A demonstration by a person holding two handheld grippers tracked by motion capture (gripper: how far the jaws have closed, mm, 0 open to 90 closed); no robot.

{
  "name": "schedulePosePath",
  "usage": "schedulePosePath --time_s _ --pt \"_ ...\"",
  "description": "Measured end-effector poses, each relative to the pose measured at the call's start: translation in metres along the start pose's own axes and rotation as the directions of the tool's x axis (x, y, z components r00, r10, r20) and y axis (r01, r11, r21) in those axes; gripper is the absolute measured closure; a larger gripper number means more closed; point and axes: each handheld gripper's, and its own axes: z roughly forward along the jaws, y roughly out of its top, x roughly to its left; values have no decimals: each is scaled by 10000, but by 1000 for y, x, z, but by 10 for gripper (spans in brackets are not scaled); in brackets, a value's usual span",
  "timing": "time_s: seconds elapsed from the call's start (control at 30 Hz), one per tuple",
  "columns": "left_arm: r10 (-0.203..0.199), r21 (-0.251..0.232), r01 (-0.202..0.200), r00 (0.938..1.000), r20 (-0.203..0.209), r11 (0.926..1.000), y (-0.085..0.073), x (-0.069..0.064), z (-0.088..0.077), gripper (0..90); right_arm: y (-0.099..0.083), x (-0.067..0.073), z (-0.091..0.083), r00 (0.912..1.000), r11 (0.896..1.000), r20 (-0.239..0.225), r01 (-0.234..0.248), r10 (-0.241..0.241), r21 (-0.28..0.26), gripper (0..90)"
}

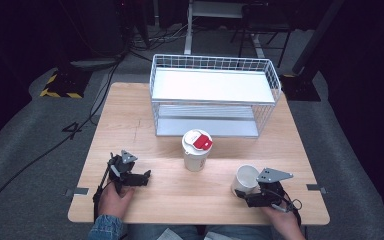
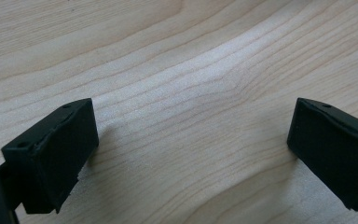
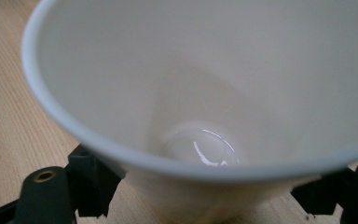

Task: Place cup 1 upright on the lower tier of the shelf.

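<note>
While the left hand-held gripper (image 1: 146, 174) gapes empty, the right hand-held gripper (image 1: 239, 194) clamps 1 of 2 cups (image 1: 245, 179).

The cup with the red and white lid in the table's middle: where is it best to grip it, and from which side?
Grip the lidded cup around its paper wall below the lid, probably from the near side with the open left gripper. It stands upright, and the shelf is close behind it.

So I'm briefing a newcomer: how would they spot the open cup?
Start at the white wire rack on the wooden table. Go to the near right corner: the white paper cup sits between the right gripper's jaws. Unlike the red-lidded cup, it's lidless.
</note>
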Motion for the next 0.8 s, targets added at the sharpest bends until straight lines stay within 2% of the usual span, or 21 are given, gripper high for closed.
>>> schedulePosePath --time_s 0.3,0.8 --pt "11 0 -11 10000 -10 10000 0 0 0 24 7 0 -4 10000 9999 57 -39 40 -108 227" --pt "-1 1 1 10000 3 10000 0 0 0 24 39 -7 -8 9988 9997 477 61 -51 -217 227"
